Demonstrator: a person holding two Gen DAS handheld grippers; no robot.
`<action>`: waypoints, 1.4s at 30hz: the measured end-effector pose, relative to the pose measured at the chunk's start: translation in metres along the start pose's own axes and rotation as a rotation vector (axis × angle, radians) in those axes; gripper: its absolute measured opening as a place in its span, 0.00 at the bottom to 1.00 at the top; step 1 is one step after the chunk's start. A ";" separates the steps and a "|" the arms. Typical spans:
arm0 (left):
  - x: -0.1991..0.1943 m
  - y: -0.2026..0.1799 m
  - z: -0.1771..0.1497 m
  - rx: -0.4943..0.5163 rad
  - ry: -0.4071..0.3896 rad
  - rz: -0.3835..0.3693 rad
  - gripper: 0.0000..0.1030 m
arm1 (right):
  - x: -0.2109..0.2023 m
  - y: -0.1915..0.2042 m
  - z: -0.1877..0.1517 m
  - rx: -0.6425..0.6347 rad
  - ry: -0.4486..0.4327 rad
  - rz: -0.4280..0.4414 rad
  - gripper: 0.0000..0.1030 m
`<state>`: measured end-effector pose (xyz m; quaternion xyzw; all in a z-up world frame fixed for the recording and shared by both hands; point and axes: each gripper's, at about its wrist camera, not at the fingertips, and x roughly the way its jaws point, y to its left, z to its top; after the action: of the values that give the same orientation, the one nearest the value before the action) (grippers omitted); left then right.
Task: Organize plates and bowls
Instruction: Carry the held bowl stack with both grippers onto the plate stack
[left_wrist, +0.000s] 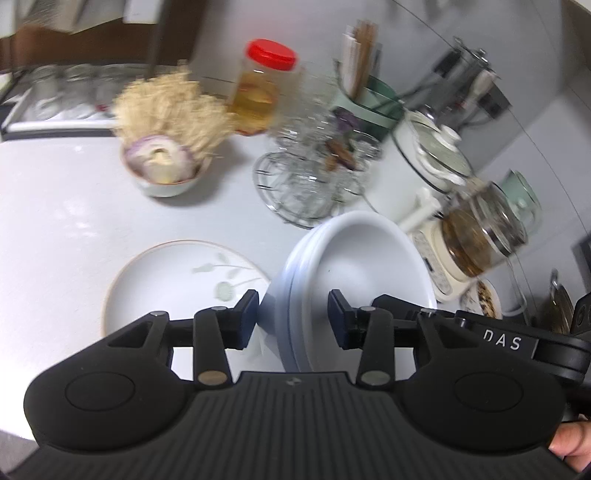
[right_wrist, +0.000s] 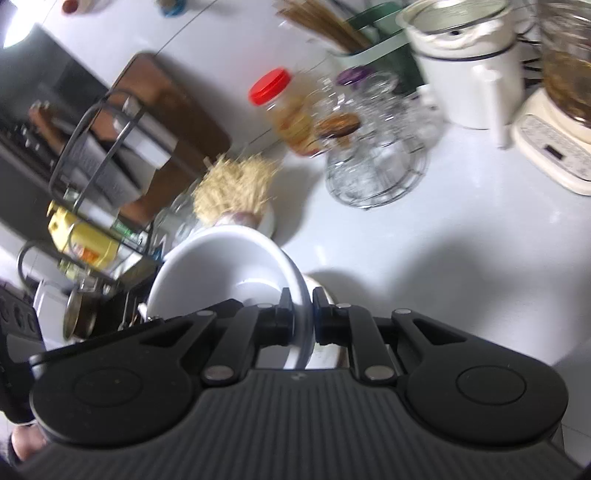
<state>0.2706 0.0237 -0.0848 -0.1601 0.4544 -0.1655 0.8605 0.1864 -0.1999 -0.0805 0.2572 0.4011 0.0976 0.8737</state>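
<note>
Two pieces of crockery in play, with the sorting only partly done.

Judging by the counter (left_wrist: 55, 206), the white bowl (right_wrist: 229, 266) is tilted and off the surface, its rim clamped in the right gripper (right_wrist: 300, 314); the left gripper (left_wrist: 293, 319) stands released, its jaws either side of that bowl's rim without pressing. Just beside and below it, the leaf-patterned plate (left_wrist: 166, 277) lies flat and bare, not yet stacked. Further back, a small bowl (left_wrist: 162, 177) holds sliced onion and pale noodles, a wire basket (left_wrist: 295, 184) holds clear glasses, and a red-lidded jar (left_wrist: 262, 88) holds amber liquid.
</note>
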 end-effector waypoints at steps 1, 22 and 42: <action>0.000 0.005 -0.001 -0.015 -0.002 0.011 0.45 | 0.004 0.002 0.000 -0.012 0.015 0.006 0.13; 0.048 0.101 -0.020 -0.292 0.094 0.112 0.47 | 0.108 0.031 -0.016 -0.159 0.254 -0.041 0.13; 0.067 0.109 -0.019 -0.306 0.105 0.164 0.46 | 0.134 0.015 -0.013 -0.162 0.290 -0.089 0.15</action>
<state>0.3053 0.0901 -0.1905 -0.2429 0.5301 -0.0318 0.8118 0.2655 -0.1316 -0.1670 0.1511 0.5249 0.1270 0.8280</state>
